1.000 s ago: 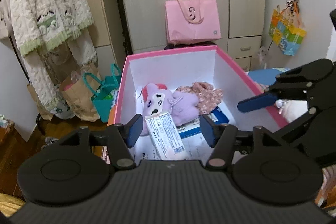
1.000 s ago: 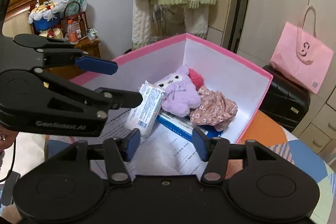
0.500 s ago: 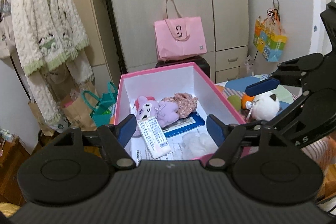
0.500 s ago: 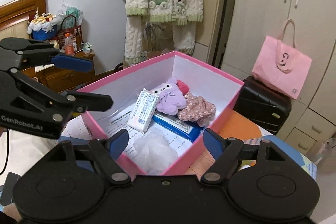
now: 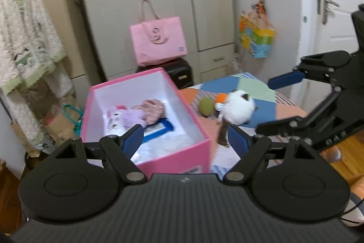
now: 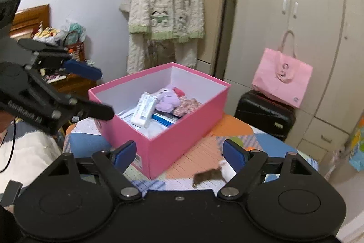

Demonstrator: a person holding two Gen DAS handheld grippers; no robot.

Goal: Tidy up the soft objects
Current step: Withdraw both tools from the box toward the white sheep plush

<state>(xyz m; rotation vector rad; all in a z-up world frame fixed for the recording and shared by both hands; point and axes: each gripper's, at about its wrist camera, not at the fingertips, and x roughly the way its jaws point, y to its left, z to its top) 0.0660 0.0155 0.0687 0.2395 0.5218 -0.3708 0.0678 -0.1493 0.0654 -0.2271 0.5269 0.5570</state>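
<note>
Retreat from the pink box (image 5: 177, 165) on the patchwork worktop (image 5: 254, 88) looks done; next comes fetching the white plush toy (image 5: 238, 109) beside it. Both the left gripper (image 5: 185, 140) and right gripper (image 6: 179, 155) have just been opening, jaws apart and empty. The toy lies beyond the left jaws, near the right-hand pad.

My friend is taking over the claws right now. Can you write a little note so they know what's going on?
Left claw: open, empty, jaws just opened wider.
Right claw: open, empty, jaws also just opened.
Pink box sits on the patchwork table. Inside: purple plush, floral fabric piece, white packet.
Left to do: white fluffy toy and green ball lie on the table beside the box, outside it.
</note>
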